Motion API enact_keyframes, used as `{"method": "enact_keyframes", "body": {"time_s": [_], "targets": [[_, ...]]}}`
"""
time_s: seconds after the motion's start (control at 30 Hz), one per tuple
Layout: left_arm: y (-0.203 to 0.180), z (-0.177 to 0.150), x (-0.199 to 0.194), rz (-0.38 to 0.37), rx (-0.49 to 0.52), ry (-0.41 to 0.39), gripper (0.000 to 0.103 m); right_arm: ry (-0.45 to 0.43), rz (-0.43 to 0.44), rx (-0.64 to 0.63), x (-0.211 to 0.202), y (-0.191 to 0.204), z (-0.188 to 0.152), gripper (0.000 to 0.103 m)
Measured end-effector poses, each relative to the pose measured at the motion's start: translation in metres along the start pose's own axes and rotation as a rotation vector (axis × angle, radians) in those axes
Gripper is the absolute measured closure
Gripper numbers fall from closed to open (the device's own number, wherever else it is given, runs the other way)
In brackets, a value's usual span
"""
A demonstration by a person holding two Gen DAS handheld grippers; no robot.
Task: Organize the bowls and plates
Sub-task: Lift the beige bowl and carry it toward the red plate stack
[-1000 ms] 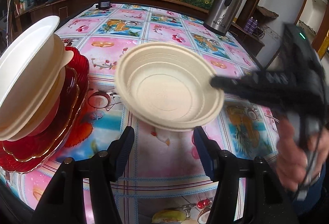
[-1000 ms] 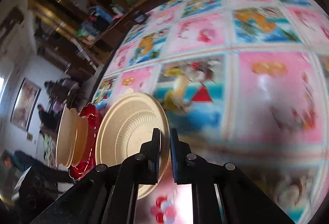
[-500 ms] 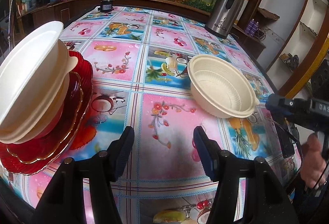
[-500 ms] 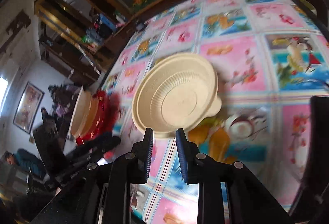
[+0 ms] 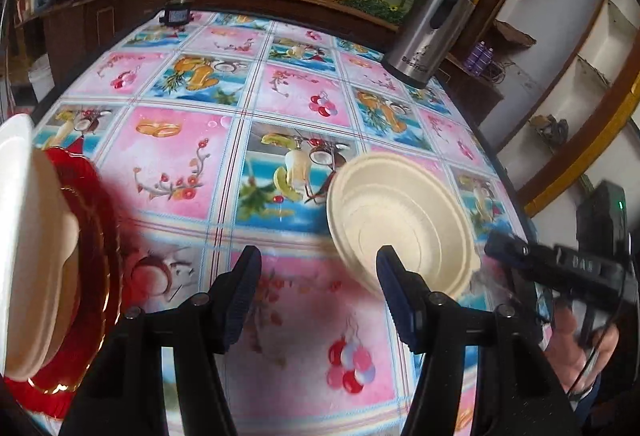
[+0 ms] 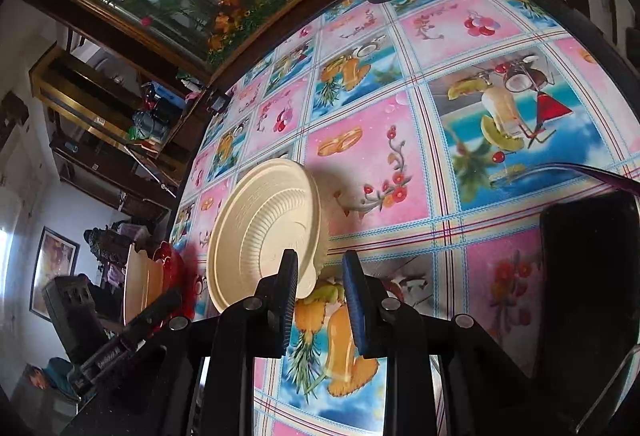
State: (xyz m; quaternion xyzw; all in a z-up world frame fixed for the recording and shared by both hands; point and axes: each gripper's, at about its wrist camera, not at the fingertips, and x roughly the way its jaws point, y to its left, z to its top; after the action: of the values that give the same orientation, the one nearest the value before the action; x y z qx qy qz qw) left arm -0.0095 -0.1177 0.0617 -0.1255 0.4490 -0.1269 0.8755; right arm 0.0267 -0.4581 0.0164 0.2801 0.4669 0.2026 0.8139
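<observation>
A cream bowl (image 5: 400, 224) sits on the flowered tablecloth, to the right of my left gripper (image 5: 318, 292), which is open with nothing between its fingers. In the right wrist view the same cream bowl (image 6: 264, 232) lies just ahead of my right gripper (image 6: 320, 296). Its rim tab is beside the left finger, and the jaws stand apart with no pad pressing on it. A red plate (image 5: 96, 236) at the left edge carries stacked cream bowls (image 5: 36, 256). The right wrist view shows this stack (image 6: 140, 284) behind the left gripper.
A steel thermos (image 5: 428, 32) stands at the table's far right. A small black device (image 5: 176, 14) sits at the far edge. The table's right edge runs close behind the bowl. A dark object (image 6: 588, 296) stands on the table at the right.
The right gripper carried the cream bowl rightward, set it on the table, let go and drew back. The left gripper shifted toward the bowl, so the red plate stack slid to the view's left edge.
</observation>
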Motion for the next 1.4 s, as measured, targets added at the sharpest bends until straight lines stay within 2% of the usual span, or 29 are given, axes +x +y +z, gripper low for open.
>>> {"method": "enact_keyframes", "body": {"time_s": [0.07, 0.17, 0.2, 0.23, 0.3, 0.33, 0.37, 0.43, 0.57, 0.87, 1.07, 1.4], "targets": [[0.002, 0.008, 0.011, -0.038, -0.023, 0.019, 0.044, 0.002, 0.002, 0.0, 0.003, 0.0, 0.001, 0.077], [0.003, 0.015, 0.032, -0.035, -0.047, 0.047, 0.044, 0.013, -0.014, -0.016, 0.011, 0.004, 0.003, 0.077], [0.003, 0.016, 0.038, -0.04, -0.045, 0.05, 0.048, 0.018, -0.016, -0.014, 0.014, 0.004, 0.003, 0.077], [0.002, 0.017, 0.043, -0.035, -0.044, 0.055, 0.053, 0.028, -0.019, -0.013, 0.017, 0.004, 0.003, 0.077], [0.001, 0.017, 0.055, -0.049, -0.045, 0.084, 0.086, 0.04, -0.028, -0.016, 0.023, 0.004, 0.002, 0.077], [0.0, 0.015, 0.057, -0.066, -0.043, 0.087, 0.088, 0.046, -0.028, -0.02, 0.025, 0.004, 0.001, 0.077], [-0.002, 0.013, 0.057, -0.068, -0.033, 0.086, 0.088, 0.048, -0.02, -0.024, 0.025, 0.005, 0.0, 0.077], [-0.01, 0.007, 0.053, -0.035, 0.012, 0.069, 0.089, 0.044, -0.002, -0.028, 0.024, 0.006, -0.001, 0.088], [-0.015, -0.005, 0.04, 0.001, 0.053, 0.048, 0.088, 0.051, -0.014, -0.049, 0.022, 0.011, -0.004, 0.088], [-0.003, -0.031, 0.017, 0.008, 0.039, 0.05, 0.088, 0.093, 0.003, -0.088, 0.022, 0.025, -0.019, 0.088], [0.003, -0.044, 0.005, 0.042, 0.045, 0.035, 0.087, 0.111, -0.002, -0.129, 0.024, 0.039, -0.03, 0.088], [0.006, -0.059, -0.028, 0.156, 0.095, -0.087, 0.087, 0.123, -0.003, -0.217, 0.029, 0.067, -0.045, 0.088]]}}
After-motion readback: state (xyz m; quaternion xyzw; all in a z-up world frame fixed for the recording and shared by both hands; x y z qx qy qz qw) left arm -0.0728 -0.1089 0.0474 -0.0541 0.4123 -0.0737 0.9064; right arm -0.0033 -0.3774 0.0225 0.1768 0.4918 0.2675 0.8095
